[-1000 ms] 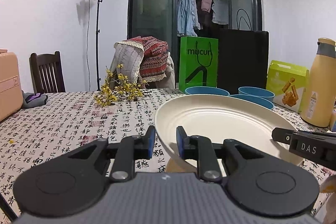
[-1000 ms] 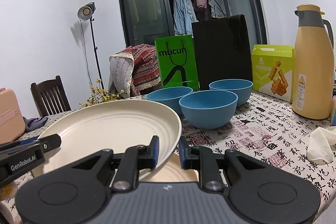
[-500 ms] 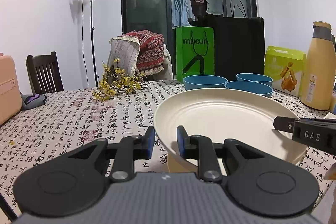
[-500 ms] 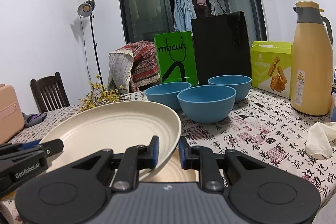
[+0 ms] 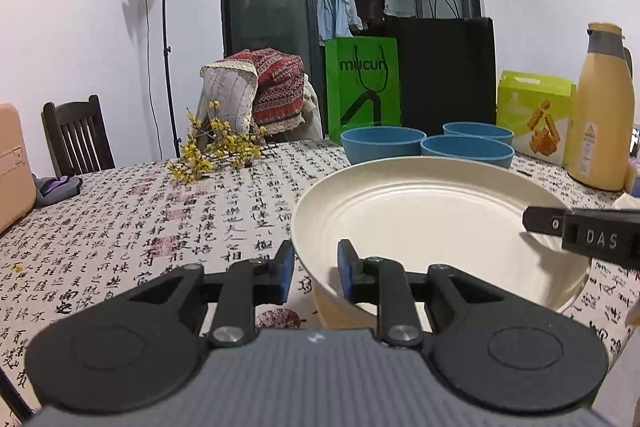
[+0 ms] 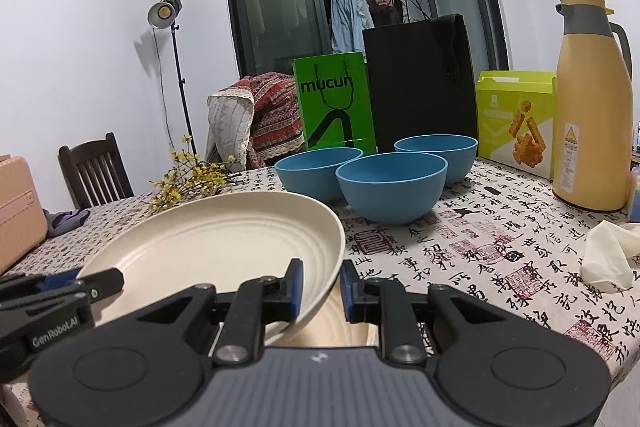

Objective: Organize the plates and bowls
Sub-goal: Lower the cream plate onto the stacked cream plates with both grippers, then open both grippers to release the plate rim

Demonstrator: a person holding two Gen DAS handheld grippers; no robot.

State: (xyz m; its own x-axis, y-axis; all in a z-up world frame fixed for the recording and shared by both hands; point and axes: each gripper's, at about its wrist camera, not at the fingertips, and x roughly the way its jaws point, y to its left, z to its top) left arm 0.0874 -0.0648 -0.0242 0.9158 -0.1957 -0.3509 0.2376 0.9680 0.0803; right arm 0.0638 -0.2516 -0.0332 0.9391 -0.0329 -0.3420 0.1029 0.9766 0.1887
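Note:
A large cream plate [image 5: 424, 223] [image 6: 216, 247] hangs just above the table, gripped on both sides. My left gripper [image 5: 316, 267] is shut on its near left rim. My right gripper [image 6: 322, 285] is shut on the opposite rim, and its finger [image 5: 580, 231] shows over the plate's right edge. The left gripper's finger [image 6: 60, 291] reaches in at the lower left of the right wrist view. Under the held plate lies another cream plate [image 6: 344, 331] [image 5: 332, 311]. Behind them stand three blue bowls [image 6: 390, 187] [image 6: 316, 173] [image 6: 438, 155] close together.
A tablecloth [image 5: 160, 219] printed with calligraphy covers the table. A yellow thermos [image 6: 592, 107], a green carton [image 6: 516, 115], and green [image 6: 332, 107] and black bags [image 6: 420, 87] line the back right. A crumpled tissue [image 6: 608, 255] lies right; yellow flowers [image 5: 216, 151] and a pink case [image 5: 12, 163] lie left.
My left gripper has rolled a little, so its view of the room sits more level. Both grippers keep their hold on the plate, which has hardly moved.

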